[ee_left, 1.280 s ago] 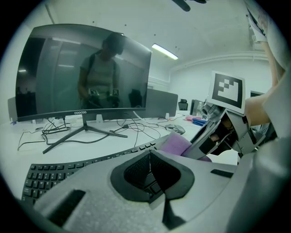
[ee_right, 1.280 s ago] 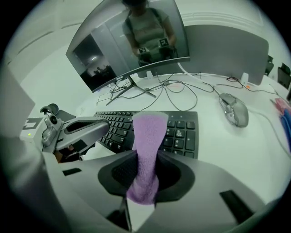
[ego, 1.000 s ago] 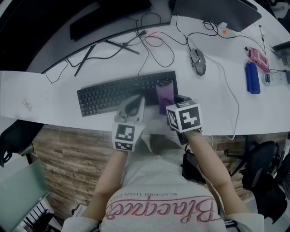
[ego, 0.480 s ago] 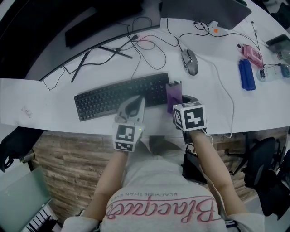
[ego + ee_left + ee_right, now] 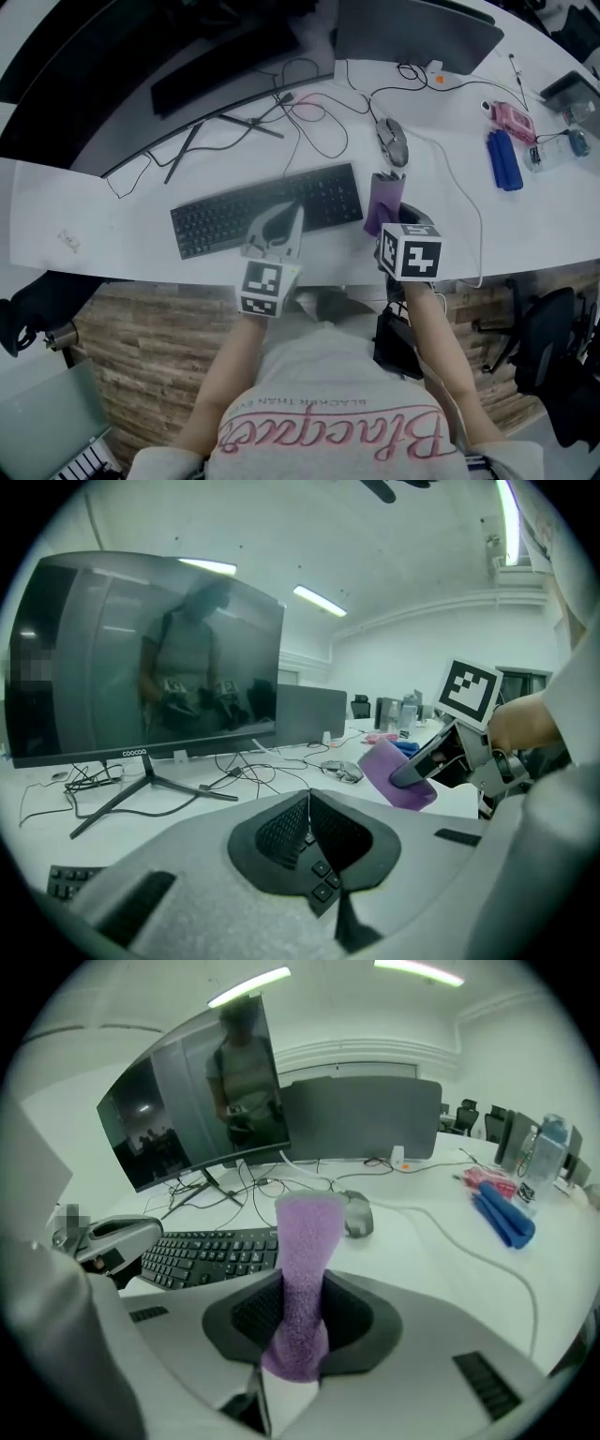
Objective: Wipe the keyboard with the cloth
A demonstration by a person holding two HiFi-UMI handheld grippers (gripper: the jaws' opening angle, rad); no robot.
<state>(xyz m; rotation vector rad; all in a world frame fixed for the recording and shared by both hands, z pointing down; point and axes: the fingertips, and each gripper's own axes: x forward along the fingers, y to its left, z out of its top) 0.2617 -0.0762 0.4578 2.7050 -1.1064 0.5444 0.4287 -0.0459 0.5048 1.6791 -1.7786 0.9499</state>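
Note:
A black keyboard (image 5: 267,208) lies slanted on the white desk (image 5: 112,225). My right gripper (image 5: 388,208) is shut on a purple cloth (image 5: 382,197), which stands up from the jaws just off the keyboard's right end, above the desk. In the right gripper view the cloth (image 5: 305,1269) rises between the pads, with the keyboard (image 5: 211,1252) to its left. My left gripper (image 5: 286,217) is shut with nothing in it and sits over the keyboard's front edge near the middle. The left gripper view shows the cloth (image 5: 398,775) held off to the right.
A mouse (image 5: 393,141) lies behind the cloth, its cable running along the desk's right side. A big monitor (image 5: 187,66) on a thin stand and a second screen (image 5: 417,33) stand at the back, with tangled cables (image 5: 309,103). Blue (image 5: 503,159) and pink (image 5: 514,122) items lie far right.
The right gripper has carried the cloth from the keyboard's right-hand keys off past its right end. The left gripper has stayed by the keyboard's front.

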